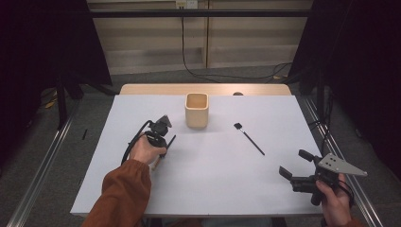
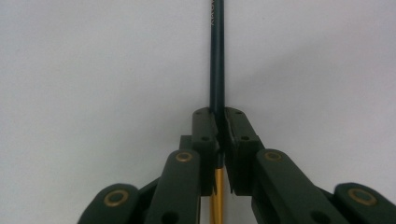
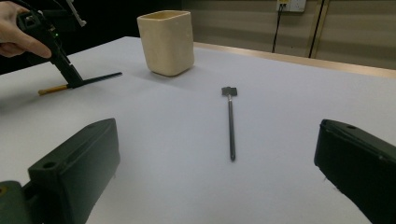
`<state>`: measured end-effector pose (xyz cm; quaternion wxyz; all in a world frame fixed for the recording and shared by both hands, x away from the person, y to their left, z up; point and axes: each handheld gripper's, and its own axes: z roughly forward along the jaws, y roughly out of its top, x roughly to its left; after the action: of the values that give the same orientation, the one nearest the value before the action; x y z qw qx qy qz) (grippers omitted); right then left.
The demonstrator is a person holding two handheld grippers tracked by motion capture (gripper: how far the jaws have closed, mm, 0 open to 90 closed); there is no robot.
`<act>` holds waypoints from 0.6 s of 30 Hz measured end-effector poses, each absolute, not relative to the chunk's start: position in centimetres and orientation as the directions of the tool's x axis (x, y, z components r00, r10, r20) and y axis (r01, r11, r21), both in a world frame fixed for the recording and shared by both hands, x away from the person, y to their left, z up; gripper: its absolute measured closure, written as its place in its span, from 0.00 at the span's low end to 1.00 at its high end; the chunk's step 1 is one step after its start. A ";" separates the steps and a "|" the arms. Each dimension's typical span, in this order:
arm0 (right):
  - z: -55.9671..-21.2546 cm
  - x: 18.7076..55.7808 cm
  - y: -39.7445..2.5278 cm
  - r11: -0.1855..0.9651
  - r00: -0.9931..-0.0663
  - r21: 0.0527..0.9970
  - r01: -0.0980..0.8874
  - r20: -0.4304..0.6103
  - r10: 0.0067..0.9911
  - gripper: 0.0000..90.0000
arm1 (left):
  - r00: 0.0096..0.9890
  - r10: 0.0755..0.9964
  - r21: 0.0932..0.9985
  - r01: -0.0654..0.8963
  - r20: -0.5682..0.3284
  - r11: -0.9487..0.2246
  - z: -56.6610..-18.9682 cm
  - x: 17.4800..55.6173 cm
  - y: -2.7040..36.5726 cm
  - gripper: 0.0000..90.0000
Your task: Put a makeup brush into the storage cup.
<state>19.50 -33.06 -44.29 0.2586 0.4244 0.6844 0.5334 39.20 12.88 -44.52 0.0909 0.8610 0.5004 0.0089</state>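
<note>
The left claw [image 2: 219, 123] clamps a thin dark brush [image 2: 217, 60] flat against the white surface [image 1: 213, 170]; the right claw [image 1: 295, 165] gapes idle, and a shallow, off-center pinch could let the brush swivel.

The white table [image 1: 213, 170] is bright, the room around it dark. Soft shadows fall toward 6 o'clock. Close jaws look blurry.

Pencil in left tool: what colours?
Dark shaft, yellow-orange end behind the pencil grip; left gripper view shows it best.
</note>
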 end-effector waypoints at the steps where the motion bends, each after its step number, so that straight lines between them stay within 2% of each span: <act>1: -44.3 19.5 -33.1 0.073 -0.506 0.949 0.307 0.098 0.857 0.00 | 0.506 0.860 0.172 0.855 -0.067 -0.490 -44.5 39.1 12.9 0.93; 8: -44.3 19.5 -33.0 0.074 -0.507 0.949 0.306 0.097 0.857 0.00 | 0.499 0.861 0.206 0.857 -0.102 -0.472 -44.5 38.8 13.5 0.93; 10: -44.3 19.5 -33.1 0.073 -0.507 0.949 0.308 0.099 0.856 0.00 | 0.491 0.859 0.236 0.860 -0.142 -0.453 -44.5 38.6 13.7 0.93; 18: -44.3 19.4 -33.1 0.075 -0.503 0.949 0.308 0.095 0.859 0.00 | 0.537 0.827 0.336 0.819 -0.163 -0.465 -43.4 37.3 13.5 0.93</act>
<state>19.44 -33.12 -44.29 0.2598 0.4255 0.6854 0.5307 37.29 13.48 -43.44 0.1901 0.8559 0.4808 0.0114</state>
